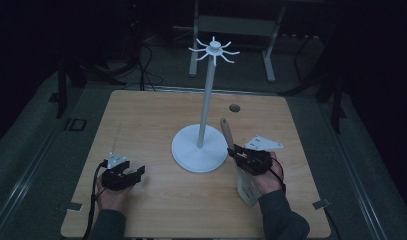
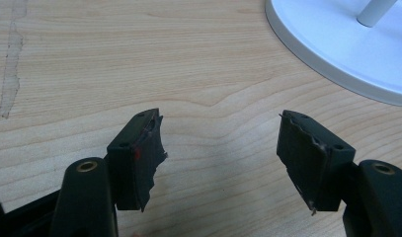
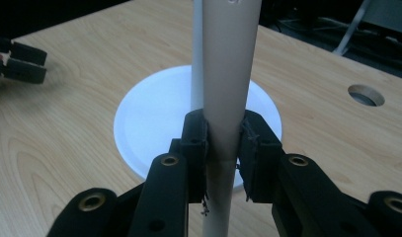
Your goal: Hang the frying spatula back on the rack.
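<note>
A: The right gripper point(image 3: 223, 148) has its jaws clenched on a wooden utensil point(image 1: 227, 134), gripped partway along its handle, with the handle's end pointing away over the counter point(image 1: 141, 120) beside the white stand point(image 1: 199, 147).

B: A spatula?

A: Probably; its flat end by the wrist is dim. Held there, the handle's end is free to reach the hooks point(image 1: 214, 50) above.

B: The left gripper point(image 2: 221, 148)?

A: Jaws released, nothing between them, resting low near the stand's base.
</note>
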`<control>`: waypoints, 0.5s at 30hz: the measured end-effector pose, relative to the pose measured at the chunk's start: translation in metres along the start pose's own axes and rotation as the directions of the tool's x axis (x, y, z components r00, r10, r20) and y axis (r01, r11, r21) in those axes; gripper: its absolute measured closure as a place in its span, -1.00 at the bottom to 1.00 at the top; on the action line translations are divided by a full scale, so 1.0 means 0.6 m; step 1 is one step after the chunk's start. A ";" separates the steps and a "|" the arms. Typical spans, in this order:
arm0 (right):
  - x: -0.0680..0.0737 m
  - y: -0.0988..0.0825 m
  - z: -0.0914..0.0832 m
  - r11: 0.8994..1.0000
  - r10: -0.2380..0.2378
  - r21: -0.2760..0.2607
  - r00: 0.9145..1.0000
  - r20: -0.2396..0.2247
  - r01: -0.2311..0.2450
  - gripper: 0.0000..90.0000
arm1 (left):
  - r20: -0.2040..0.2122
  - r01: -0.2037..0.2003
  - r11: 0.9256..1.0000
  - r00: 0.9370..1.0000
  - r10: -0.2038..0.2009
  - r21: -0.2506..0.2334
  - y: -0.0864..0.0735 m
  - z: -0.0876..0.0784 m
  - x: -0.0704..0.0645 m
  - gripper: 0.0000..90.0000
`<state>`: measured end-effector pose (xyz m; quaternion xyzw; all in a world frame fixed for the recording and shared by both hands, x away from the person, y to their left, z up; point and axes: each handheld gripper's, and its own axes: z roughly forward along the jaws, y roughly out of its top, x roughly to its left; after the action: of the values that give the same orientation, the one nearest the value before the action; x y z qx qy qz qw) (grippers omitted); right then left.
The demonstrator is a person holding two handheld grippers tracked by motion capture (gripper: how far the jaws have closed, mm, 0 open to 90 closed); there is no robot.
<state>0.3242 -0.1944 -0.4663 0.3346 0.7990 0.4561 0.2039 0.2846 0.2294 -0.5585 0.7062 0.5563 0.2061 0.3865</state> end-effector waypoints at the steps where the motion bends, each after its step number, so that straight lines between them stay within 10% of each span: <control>1: 0.000 0.001 -0.001 1.000 0.002 -0.007 1.000 -0.001 -0.002 0.65 | 0.000 -0.001 1.000 1.000 0.001 0.000 0.000 0.000 0.000 -0.24; 15: -0.005 0.012 -0.009 0.998 0.017 -0.060 1.000 -0.003 -0.017 0.65 | -0.006 0.000 1.000 1.000 0.000 -0.001 0.000 0.000 -0.001 -0.23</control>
<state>0.3255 -0.1970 -0.4574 0.3344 0.7824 0.4820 0.2091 0.2845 0.2291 -0.5584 0.7055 0.5573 0.2085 0.3850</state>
